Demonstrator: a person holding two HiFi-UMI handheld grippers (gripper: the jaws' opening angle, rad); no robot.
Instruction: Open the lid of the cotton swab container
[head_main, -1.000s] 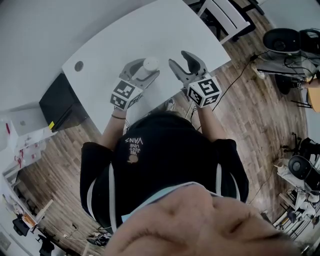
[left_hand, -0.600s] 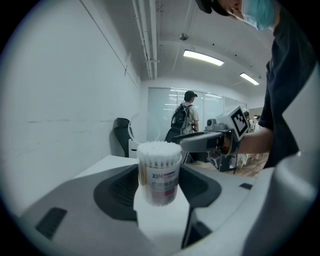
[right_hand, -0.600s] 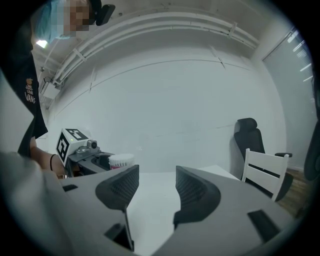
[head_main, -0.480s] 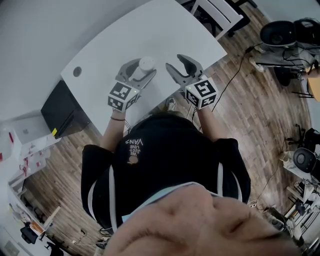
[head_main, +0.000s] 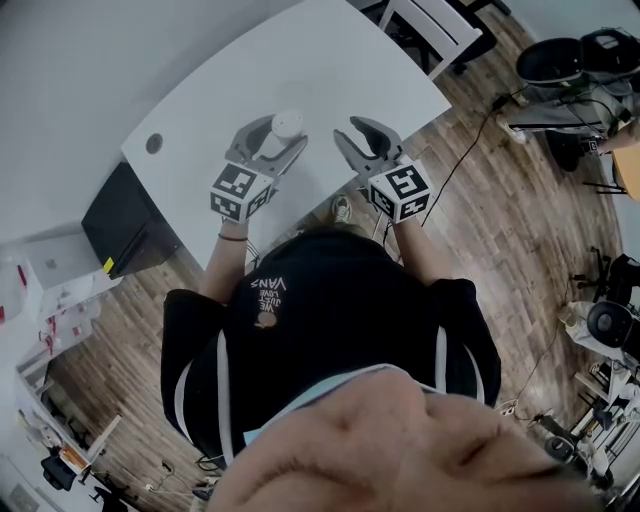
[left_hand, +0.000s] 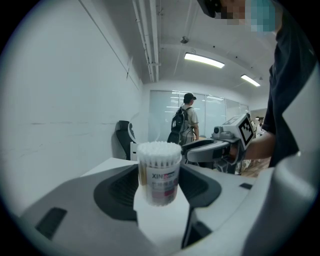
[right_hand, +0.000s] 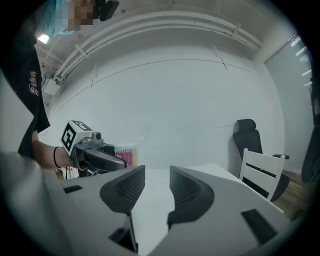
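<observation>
Since a second ago the jaws of the right gripper (right_hand: 157, 172) have been closing, from wide to a narrow gap, with nothing between them but bare table (head_main: 330, 60); the left gripper (head_main: 274, 136) has kept its place and its wide setting round the cotton swab container (left_hand: 159, 172). That container stands upright on the white table between the left jaws, whose dark pads lie against its two sides; the right gripper is beside it, apart, touching nothing.

Only the left gripper view shows the container's label and the packed white swab tips at its top; it also shows a person with a backpack (left_hand: 183, 120) standing far off. Only the right gripper view shows the narrowed jaws head-on, plus a white chair (right_hand: 262, 172) and a black office chair (right_hand: 248, 142) past the table's end; there the container is half hidden behind the left gripper. Only the head view shows both grippers side by side from above, a round hole (head_main: 153, 144) in the tabletop and a black cabinet (head_main: 122, 215) under its edge.

Counted: two grippers; one container; one table; two chairs in the right gripper view; one person in the background.
</observation>
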